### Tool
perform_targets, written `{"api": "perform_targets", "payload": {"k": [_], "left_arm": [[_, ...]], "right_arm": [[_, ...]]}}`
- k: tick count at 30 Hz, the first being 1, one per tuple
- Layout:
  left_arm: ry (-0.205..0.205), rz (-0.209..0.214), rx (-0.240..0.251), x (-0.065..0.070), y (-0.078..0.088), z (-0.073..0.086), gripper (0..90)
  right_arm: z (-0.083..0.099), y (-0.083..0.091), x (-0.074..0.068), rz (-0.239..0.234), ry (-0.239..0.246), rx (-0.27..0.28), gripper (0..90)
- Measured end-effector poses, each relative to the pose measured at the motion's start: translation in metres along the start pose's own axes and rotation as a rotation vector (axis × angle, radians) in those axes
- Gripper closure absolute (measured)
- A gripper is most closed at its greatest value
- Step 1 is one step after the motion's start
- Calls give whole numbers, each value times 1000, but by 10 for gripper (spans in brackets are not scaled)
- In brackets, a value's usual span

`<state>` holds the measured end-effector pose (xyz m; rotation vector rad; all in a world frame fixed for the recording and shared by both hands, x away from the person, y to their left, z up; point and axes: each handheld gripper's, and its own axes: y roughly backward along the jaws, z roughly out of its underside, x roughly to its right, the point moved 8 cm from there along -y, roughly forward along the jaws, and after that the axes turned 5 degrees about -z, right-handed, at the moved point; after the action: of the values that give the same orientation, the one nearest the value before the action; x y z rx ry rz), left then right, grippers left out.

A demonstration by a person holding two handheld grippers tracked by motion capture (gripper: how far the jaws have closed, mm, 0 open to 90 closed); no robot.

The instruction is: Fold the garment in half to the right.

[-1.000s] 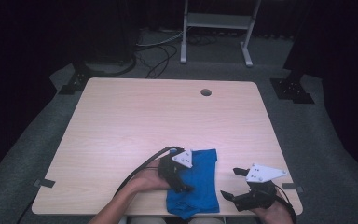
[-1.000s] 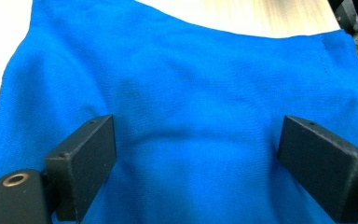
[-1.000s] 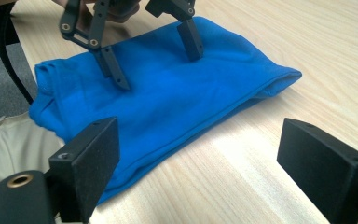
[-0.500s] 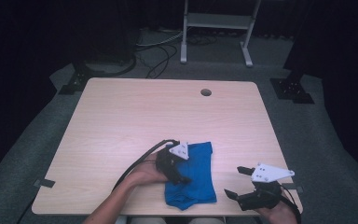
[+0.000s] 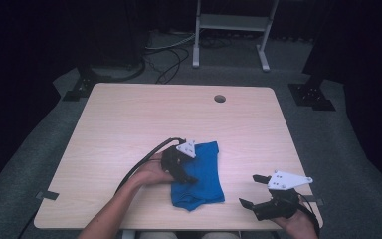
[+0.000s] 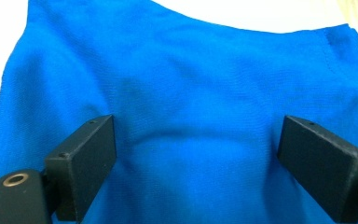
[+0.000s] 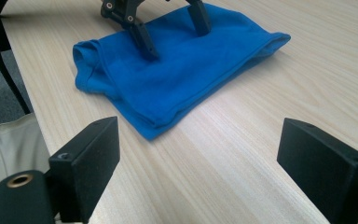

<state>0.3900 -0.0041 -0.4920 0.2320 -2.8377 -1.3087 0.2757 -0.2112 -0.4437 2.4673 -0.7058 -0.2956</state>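
Near the front edge of the table (image 5: 129,119), a little right of its middle, lies a folded blue cloth (image 5: 204,184). The left tongs (image 5: 186,175) stand on the cloth with jaws wide, both tips pressing down on its top and nothing gripped between them. The right tongs (image 5: 251,191) hover by the front right corner, jaws wide and empty, well apart from the cloth and pointing toward it.

Cloth (image 5: 201,177) was plain blue; table (image 5: 129,124) pale wood-grain; both grippers' jaws black; floor (image 5: 25,164) grey.
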Motion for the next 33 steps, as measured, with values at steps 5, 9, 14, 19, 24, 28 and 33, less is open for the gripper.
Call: {"api": "perform_targets", "payload": {"k": [5,9,14,19,24,28,33], "left_arm": [[-2,7,5,-8,1,2,114],[-5,5,-13,-16,3,4,114],[13,1,4,-21,8,8,113],[47,-2,13,-22,17,7,113],[64,-18,47,-18,29,6,113],[72,-37,74,-9,41,7,113],[90,-54,113,0,52,6,113]], "right_arm": [[1,-3,3,1,-7,-9,130],[0,-6,5,1,-9,-18,130],[-1,-11,10,2,-22,-24,130],[-3,-16,15,-1,-39,-17,130],[-1,-22,16,-11,-53,-20,124],[0,-26,17,-16,-60,-25,124],[1,-25,18,-9,-67,-17,124]]}}
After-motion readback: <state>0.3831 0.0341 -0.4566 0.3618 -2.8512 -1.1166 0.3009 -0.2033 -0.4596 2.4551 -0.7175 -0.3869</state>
